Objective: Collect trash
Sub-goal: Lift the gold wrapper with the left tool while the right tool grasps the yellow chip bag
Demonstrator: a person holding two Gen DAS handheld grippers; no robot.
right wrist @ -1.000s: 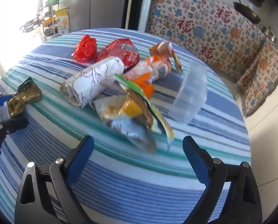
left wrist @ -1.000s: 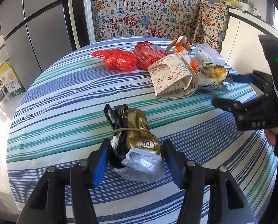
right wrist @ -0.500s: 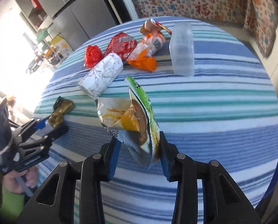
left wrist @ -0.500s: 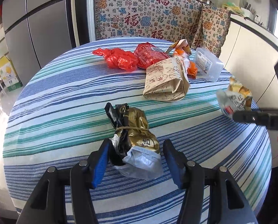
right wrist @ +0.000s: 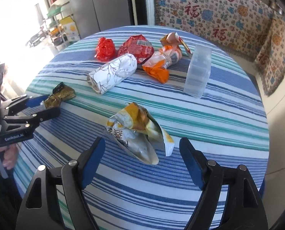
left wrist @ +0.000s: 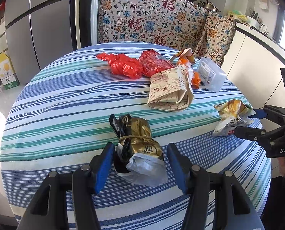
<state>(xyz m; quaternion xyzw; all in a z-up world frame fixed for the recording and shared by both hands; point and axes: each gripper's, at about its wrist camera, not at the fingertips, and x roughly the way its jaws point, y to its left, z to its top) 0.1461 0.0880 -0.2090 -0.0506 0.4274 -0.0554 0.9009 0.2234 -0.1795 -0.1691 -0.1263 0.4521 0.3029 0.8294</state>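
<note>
Left wrist: left gripper (left wrist: 140, 164) pinches gold bag (left wrist: 138, 143) low over striped table (left wrist: 65, 103).

Right wrist: right gripper (right wrist: 142, 159) jaws just opened, spread; chip bag (right wrist: 136, 132) lies loose between them on the table.

At six o'clock in your left wrist view, the near end of the gold wrapper (left wrist: 138, 143) sinks behind its own clear film, so you cannot tell whether the left gripper (left wrist: 140, 164) pads touch it. At three o'clock the right gripper (left wrist: 257, 122) runs off the frame, its far finger hidden behind the yellow snack bag (left wrist: 230, 118). In your right wrist view, glare at ten o'clock washes out the shelves (right wrist: 52, 28).
</note>
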